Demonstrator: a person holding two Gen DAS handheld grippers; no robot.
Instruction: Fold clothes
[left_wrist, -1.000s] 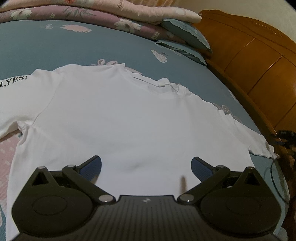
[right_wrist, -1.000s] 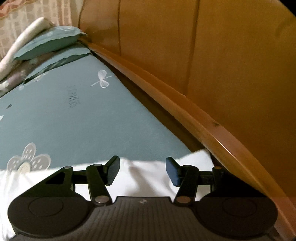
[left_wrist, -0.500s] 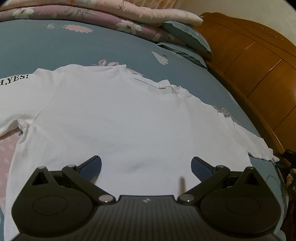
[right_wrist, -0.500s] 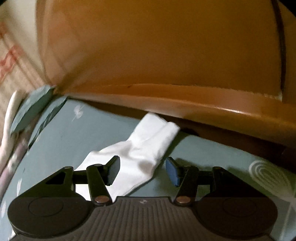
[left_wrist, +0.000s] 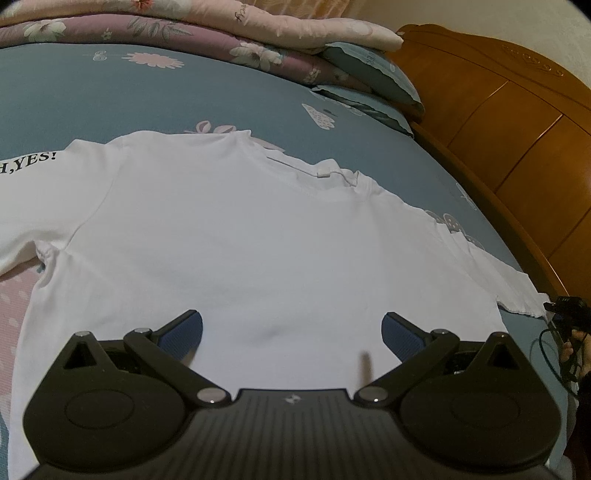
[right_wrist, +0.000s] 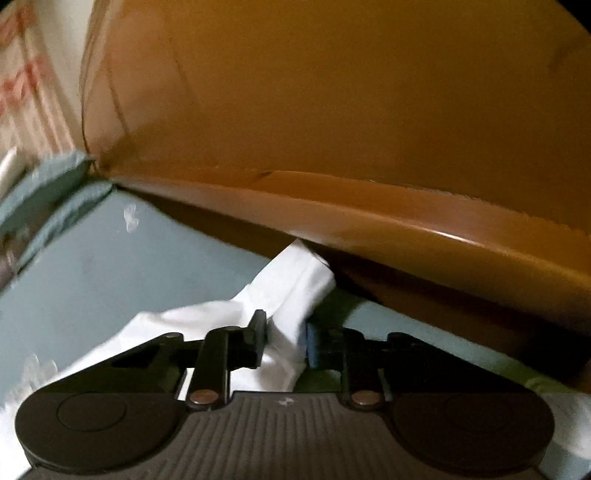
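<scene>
Teal flowered bed sheet (left_wrist: 110, 96) carries a white T-shirt (left_wrist: 240, 236), spread flat with printed letters on one sleeve. Left gripper (left_wrist: 291, 328) fingers stand wide above its body. Right gripper (right_wrist: 284, 341) fingers are narrow and closing on the other sleeve (right_wrist: 295, 280), beside the wooden headboard (right_wrist: 332, 110).

you have a plain white t-shirt (left_wrist: 258, 236) with black lettering on one sleeve, lying on a teal bedsheet (left_wrist: 110, 96) printed with pale pink and white flowers. beyond the t-shirt, folded quilts (left_wrist: 221, 33) show pink and mauve florals. the headboard (left_wrist: 517, 129) is orange-brown wood. your gripper pads (left_wrist: 400, 334) look dark blue, though the light is dim.
</scene>
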